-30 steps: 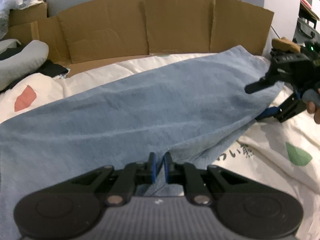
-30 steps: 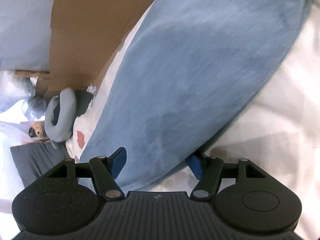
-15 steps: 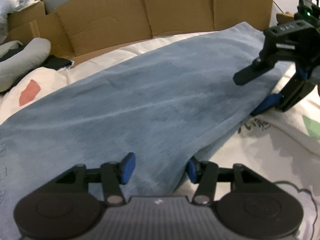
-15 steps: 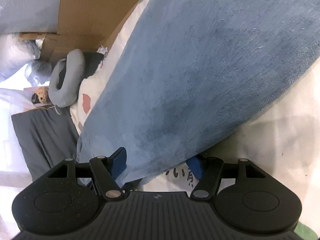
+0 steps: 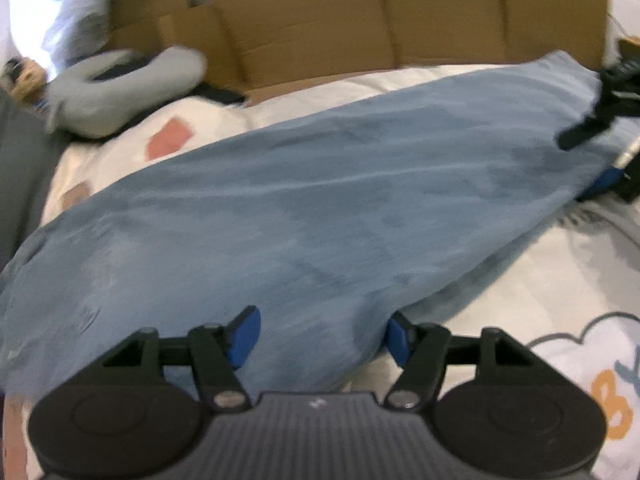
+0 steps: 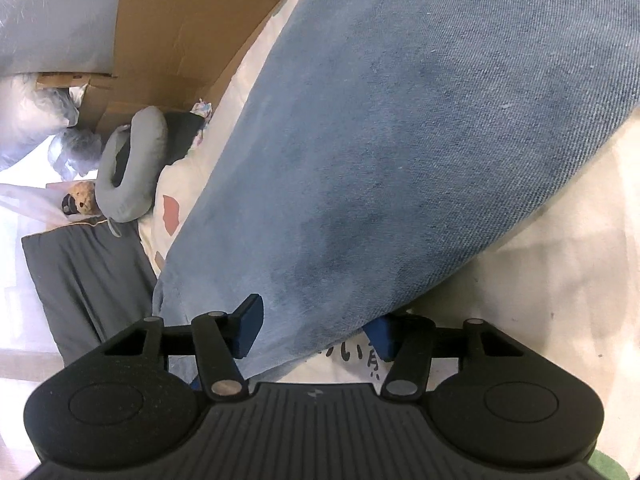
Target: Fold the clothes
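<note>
Jeans (image 5: 320,208): spread along the bed (image 5: 540,300), soft, heavy denim, likely to sag.
Left tongs (image 5: 320,334): opening, near edge between them, unpinched.
Right tongs (image 6: 316,330): closing over the edge.
Hold: near edge.

Blue jeans (image 5: 320,208) and neck pillow (image 5: 120,92) lie on printed bedsheet (image 5: 540,280).

I am seeing open bedsheet (image 5: 532,280) lying free on the near side of the blue garment (image 5: 320,208). Cardboard (image 5: 400,20) is walling off the far edge, and a grey neck pillow (image 5: 132,88) is blocking the far left corner.
</note>
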Tool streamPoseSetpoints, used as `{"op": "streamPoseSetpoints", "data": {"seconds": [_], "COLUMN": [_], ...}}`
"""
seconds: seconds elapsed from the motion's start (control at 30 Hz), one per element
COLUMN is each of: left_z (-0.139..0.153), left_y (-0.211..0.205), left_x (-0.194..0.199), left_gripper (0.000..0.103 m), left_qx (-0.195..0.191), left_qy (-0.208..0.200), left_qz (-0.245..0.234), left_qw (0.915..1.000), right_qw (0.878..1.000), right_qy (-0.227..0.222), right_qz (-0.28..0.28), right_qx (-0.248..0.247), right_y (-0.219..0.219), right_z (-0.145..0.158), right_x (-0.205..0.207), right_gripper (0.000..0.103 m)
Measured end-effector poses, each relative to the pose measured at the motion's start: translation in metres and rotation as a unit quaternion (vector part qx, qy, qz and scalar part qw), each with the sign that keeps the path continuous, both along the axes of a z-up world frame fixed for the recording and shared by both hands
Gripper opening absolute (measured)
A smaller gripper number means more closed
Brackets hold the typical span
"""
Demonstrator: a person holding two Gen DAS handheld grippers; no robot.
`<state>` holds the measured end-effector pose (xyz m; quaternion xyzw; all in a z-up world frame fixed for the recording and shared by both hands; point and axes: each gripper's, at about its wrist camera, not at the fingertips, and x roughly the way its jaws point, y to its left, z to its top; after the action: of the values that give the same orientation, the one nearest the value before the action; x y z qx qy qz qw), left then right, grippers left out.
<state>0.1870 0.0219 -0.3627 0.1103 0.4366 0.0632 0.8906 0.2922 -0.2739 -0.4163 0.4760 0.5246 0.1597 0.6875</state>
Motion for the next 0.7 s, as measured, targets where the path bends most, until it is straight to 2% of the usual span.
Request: {"op": "streamPoseSetpoints", "data": {"seconds": [0.07,0.2,0.33,0.43,0.57,0.7], "left_z": [0.001,0.001,0.015,0.023,0.031,0.036], "left_y": [0.005,0.015,0.036,0.047,0.06,0.066], "left_x": [-0.005,-0.015,-0.032,-0.04,-0.047,-0.049], "left_gripper": [0.075,0.075,0.076,0.076,0.076,0.076], "left_qx": [0.004,0.041,0.037,0.05,0.032,0.02], "left_qy": [-0.006,-0.013,-0.044,-0.066,-0.093,-0.114], "left_qz": [0.027,0.067,0.127,0.157,0.197,0.215], "left_qw": [0.9996,0.9968,0.9903,0.9841,0.9754,0.9697], "right_qw": [1.0,1.0,1.0,1.0,1.0,1.0], "right_qy": [0.0,-0.002,0.0,0.0,-0.001,-0.001], "right_qz": [0.0,0.0,0.0,-0.001,0.0,0.002], "right_qx": [-0.001,-0.002,-0.005,-0.006,-0.007,-0.008], "right_y": [0.0,0.0,-0.002,-0.002,-0.002,-0.002], "right_z": [-0.001,-0.003,-0.005,-0.005,-0.006,-0.007], "right_x": [0.001,0.001,0.0,-0.001,0.0,0.0], "right_gripper": [0.059,0.058,0.052,0.05,0.049,0.048]}}
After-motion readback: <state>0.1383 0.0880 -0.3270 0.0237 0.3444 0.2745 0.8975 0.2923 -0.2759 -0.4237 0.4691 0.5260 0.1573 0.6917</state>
